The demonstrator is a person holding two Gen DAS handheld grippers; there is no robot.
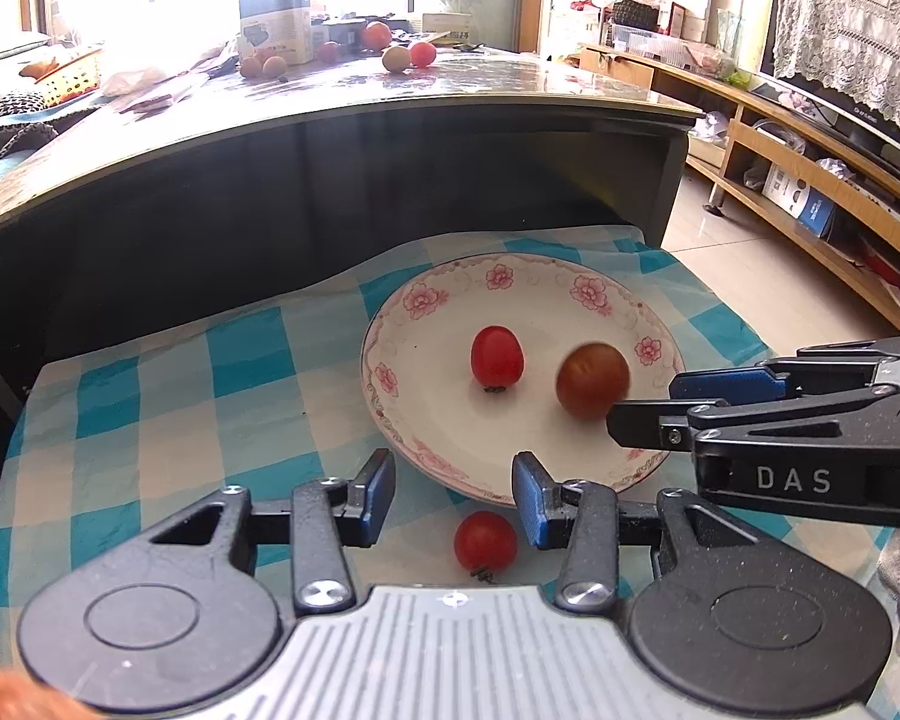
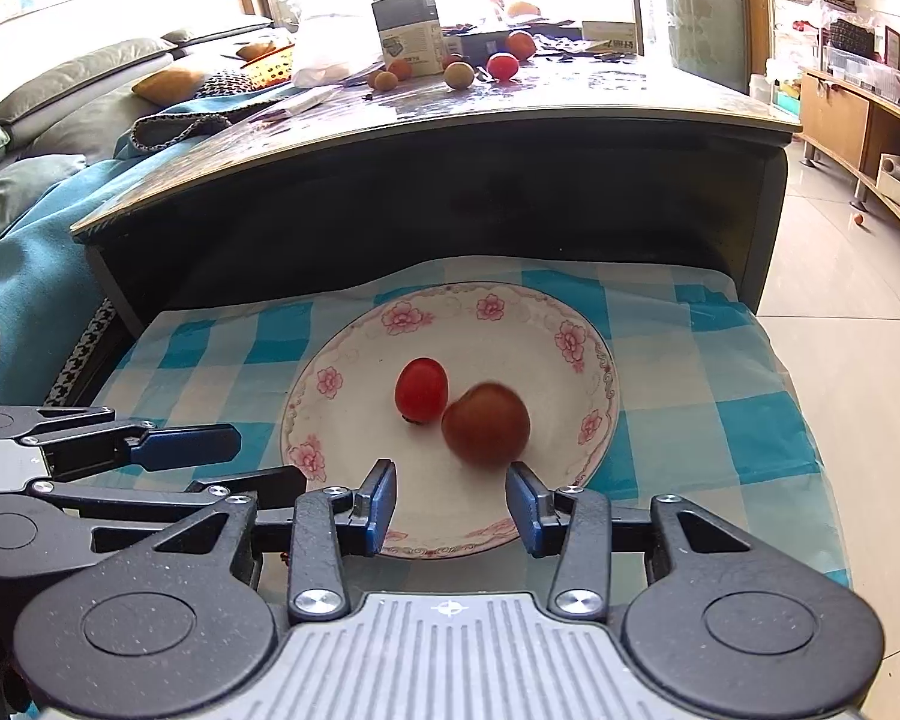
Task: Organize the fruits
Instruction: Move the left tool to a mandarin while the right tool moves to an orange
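So, item by item, from the biggest down.

Checked cloth (image 1: 168, 384): blue and cream, spread over the low surface in front of the dark table (image 1: 390, 102); carries everything below.

Flowered plate (image 1: 450, 300): white with pink blossoms on the rim, lying flat on the cloth.

Left gripper (image 1: 453, 495): jaws apart, holding nothing, poised low over the near rim of the plate, the loose tomato lying just between and below its fingers.

Right gripper (image 2: 450, 501): jaws likewise apart and empty, its fingertips at the plate's near edge, just short of the brownish fruit.

Brownish-red tomato (image 1: 593, 380): on the plate, blurred, so likely rolling; my guess is it has just been let go.

Small red tomato (image 1: 497, 356): on the plate, at rest beside the brownish one.

Second small red tomato (image 1: 485, 542): off the plate, on the cloth just beside the near rim.

Tally: two on the plate, one left on the cloth. More round fruit (image 2: 459, 75) sits well apart on the far tabletop; whether it counts, I cannot tell.
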